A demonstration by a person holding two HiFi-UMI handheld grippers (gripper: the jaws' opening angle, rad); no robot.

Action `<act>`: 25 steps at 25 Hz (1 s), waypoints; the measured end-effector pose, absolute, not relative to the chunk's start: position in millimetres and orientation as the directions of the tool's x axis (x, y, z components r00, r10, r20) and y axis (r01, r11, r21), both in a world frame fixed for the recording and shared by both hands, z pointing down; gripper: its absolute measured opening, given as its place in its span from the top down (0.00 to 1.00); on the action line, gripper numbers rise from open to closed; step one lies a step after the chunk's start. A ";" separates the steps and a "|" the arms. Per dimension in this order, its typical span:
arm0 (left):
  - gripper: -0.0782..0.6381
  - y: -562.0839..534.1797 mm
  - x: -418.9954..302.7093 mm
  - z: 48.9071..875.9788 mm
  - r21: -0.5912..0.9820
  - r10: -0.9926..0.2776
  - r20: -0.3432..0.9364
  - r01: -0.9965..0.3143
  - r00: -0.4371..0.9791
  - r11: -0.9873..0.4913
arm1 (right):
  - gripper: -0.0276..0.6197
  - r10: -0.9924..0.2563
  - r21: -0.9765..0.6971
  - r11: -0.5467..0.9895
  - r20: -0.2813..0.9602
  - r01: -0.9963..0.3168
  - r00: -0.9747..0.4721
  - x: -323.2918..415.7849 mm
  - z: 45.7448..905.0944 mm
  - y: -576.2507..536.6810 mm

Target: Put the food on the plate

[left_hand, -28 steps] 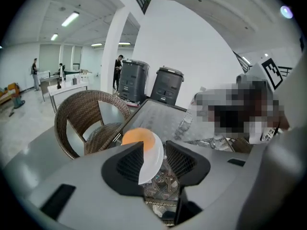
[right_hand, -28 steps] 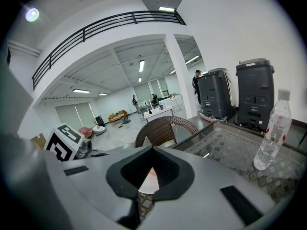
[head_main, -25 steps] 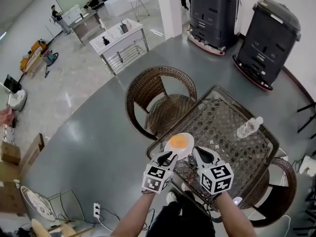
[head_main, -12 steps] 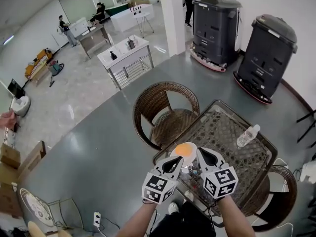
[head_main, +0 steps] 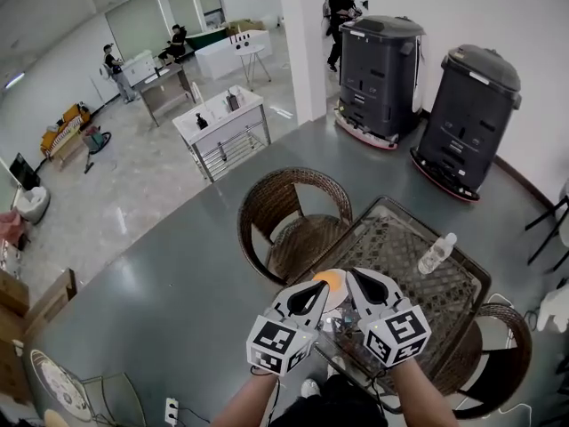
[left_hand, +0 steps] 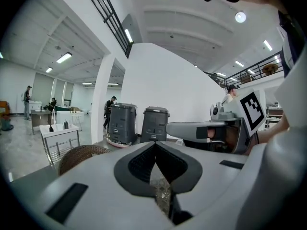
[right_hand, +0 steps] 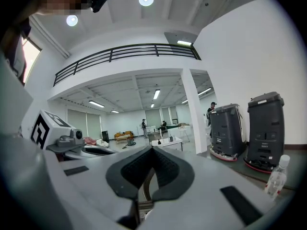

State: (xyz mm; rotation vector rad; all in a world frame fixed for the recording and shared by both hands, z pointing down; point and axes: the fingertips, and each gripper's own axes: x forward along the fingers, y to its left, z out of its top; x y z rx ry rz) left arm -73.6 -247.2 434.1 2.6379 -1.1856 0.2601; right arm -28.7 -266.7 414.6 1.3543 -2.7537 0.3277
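A white plate [head_main: 337,297] with a round orange food [head_main: 327,279] on it sits at the near left corner of the glass-topped wicker table [head_main: 418,285]. My two grippers half hide it. They hang side by side high above that corner and point almost level. The left gripper [head_main: 311,295] [left_hand: 154,145] is shut with nothing between its pads. Beside it, the right gripper [head_main: 359,283] [right_hand: 152,150] has its pads together at the tips and also holds nothing.
A clear water bottle [head_main: 436,253] [right_hand: 276,176] stands on the table's far right. One wicker chair [head_main: 284,212] stands at the table's left, another [head_main: 500,363] at its right. Two dark machines [head_main: 378,60] [head_main: 467,105] stand by the wall. People are far back.
Both grippers have risen towards the head camera and tipped from pointing down to nearly level. The head view has tilted up a little, so the table sits lower in the picture.
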 end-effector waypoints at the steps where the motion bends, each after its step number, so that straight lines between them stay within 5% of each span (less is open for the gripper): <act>1: 0.88 -246.6 -74.2 430.9 0.141 -0.710 0.252 -0.751 0.657 -0.645 | 0.95 -0.777 -0.169 0.593 0.136 -0.787 -0.615 -29.2 411.6 -265.5; 25: 0.88 -237.0 -72.4 412.3 0.131 -0.699 0.228 -0.732 0.678 -0.668 | 0.95 -0.757 -0.154 0.627 0.114 -0.764 -0.644 -37.9 396.6 -252.3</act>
